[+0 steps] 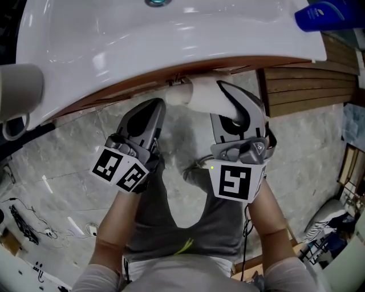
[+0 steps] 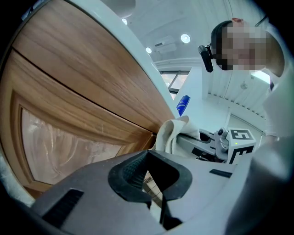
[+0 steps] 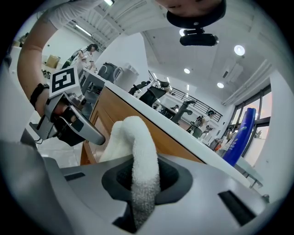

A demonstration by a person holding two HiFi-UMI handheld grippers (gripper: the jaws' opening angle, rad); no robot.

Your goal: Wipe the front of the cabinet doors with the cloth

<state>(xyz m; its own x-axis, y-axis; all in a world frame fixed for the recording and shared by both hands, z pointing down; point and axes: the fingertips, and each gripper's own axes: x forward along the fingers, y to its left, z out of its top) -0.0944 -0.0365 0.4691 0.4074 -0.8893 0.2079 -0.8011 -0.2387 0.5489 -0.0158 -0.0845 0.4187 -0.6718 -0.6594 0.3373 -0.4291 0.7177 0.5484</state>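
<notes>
While the person crouches over a grey marble floor (image 1: 63, 171), a white desk (image 1: 171, 34) with a basin set in it runs along the top of the head view, and the wooden cabinet door (image 2: 82, 92) stands below its front edge. At the left edge of the desk sits a pale grey cylinder (image 1: 20, 88), possibly a cup or a roll; the view is too blurred there to tell which.

The left tool (image 1: 154, 107) points at the cabinet just under the desk's front edge. In the left gripper view its dark pads are drawn together, leaving only a thin slit through which floor tiles show, and nothing is held between them (image 2: 151, 179). It does not touch the cloth.

Just right of it, the white cloth (image 1: 197, 94) is bunched against the cabinet front directly beneath the middle of the desk's front edge. The right tool (image 1: 225, 94) has it: in the right gripper view the jaws are closed on a thick fold of the cloth (image 3: 133, 137), which rises from between the pads and arches forward toward the wood. Both tools sit side by side, near each other, above the person's grey shorts (image 1: 171, 217).

At the desk's far right corner lies a blue bottle (image 1: 328, 14).
</notes>
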